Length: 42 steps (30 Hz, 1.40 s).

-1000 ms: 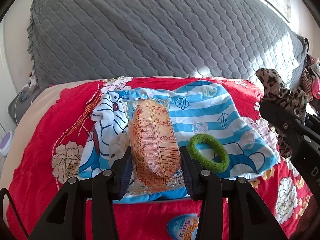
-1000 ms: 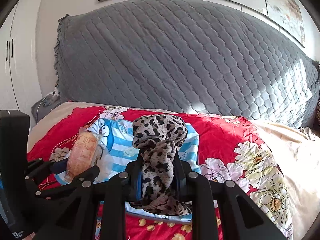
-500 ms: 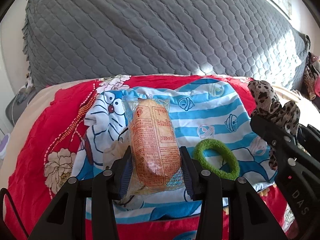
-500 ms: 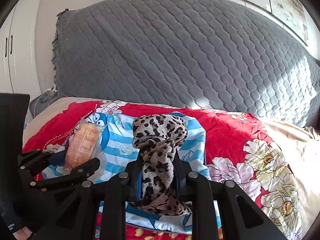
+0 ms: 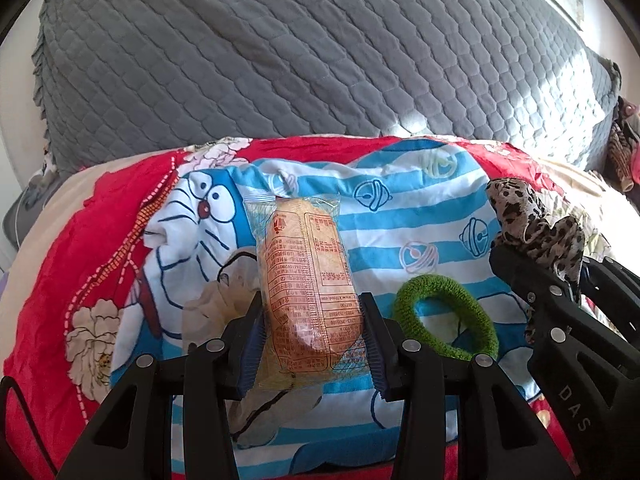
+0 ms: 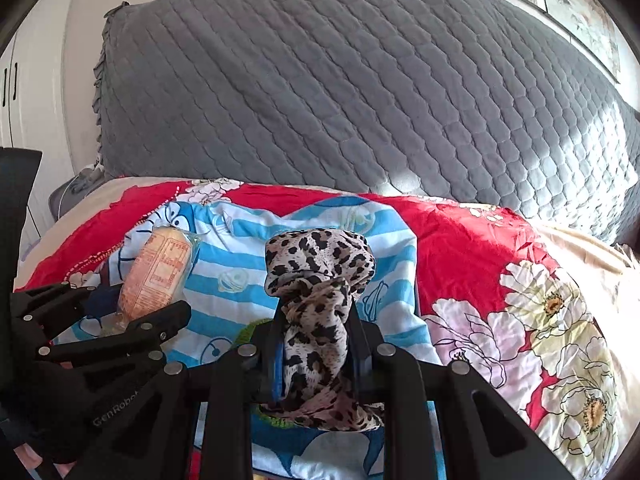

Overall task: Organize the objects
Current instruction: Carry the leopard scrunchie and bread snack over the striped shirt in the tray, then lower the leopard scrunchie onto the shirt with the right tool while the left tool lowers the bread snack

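While left gripper (image 5: 312, 344) clamps snack packet (image 5: 310, 280) (upright), right gripper (image 6: 316, 344) pinches leopard scarf (image 6: 320, 280).

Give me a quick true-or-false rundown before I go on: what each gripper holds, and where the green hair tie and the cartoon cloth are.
1. The left gripper is shut on the wrapped snack. True.
2. The right gripper is open and holds nothing. False: it is shut on the leopard-print cloth.
3. The green hair tie lies on the blue-striped cartoon cloth. True.
4. The green hair tie is clamped between the left gripper's fingers. False: it lies loose to the right of them.
5. The cartoon cloth is spread over the red floral bedspread. True.
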Motion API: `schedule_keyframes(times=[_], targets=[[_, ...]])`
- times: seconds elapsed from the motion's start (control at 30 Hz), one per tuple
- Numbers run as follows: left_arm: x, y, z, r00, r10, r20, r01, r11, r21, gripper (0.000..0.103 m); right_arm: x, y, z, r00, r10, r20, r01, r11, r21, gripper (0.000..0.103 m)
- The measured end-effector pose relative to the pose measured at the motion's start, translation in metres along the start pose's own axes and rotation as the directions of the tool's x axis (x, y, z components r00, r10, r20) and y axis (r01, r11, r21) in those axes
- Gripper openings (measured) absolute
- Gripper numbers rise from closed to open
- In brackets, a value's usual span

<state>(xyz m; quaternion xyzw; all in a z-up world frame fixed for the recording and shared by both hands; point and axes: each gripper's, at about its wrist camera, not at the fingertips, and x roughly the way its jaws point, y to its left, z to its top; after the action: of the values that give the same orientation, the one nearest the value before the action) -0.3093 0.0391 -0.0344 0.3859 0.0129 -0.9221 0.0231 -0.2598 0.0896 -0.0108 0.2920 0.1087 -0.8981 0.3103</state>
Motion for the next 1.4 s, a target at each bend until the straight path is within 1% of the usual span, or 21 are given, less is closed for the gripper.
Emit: schedule_keyframes(times=[0.3,0.87,1.0,1.1,1.4], targets=[[0.017,-0.009,-0.001,1.0,-0.005,-0.014,0.005,1.0,0.011,0.046,0.018,-0.012,-0.01,1.0,-0.011,-0.028,0.012,1.0,0.027,0.024],[0.043,-0.015,-0.008,0.999,0.003,-0.038,-0.002,0.999,0.033,0.046,0.037,-0.012,-0.02,0.997,-0.002,-0.073,0.004,0.999,0.033,0.024],[0.042,-0.014,-0.009,0.999,0.005,-0.038,-0.003,0.999,0.038,0.046,0.042,-0.013,-0.021,0.996,-0.003,-0.094,0.007,0.999,0.038,0.024],[0.041,-0.013,-0.01,0.999,-0.001,-0.044,0.002,1.0,0.028,0.048,0.043,-0.013,-0.022,0.994,-0.003,-0.105,0.007,0.999,0.037,0.024],[0.036,-0.007,-0.009,0.999,0.002,-0.048,-0.001,1.0,0.029,0.048,0.042,-0.014,-0.021,0.993,0.003,-0.116,0.001,0.999,0.036,0.024]])
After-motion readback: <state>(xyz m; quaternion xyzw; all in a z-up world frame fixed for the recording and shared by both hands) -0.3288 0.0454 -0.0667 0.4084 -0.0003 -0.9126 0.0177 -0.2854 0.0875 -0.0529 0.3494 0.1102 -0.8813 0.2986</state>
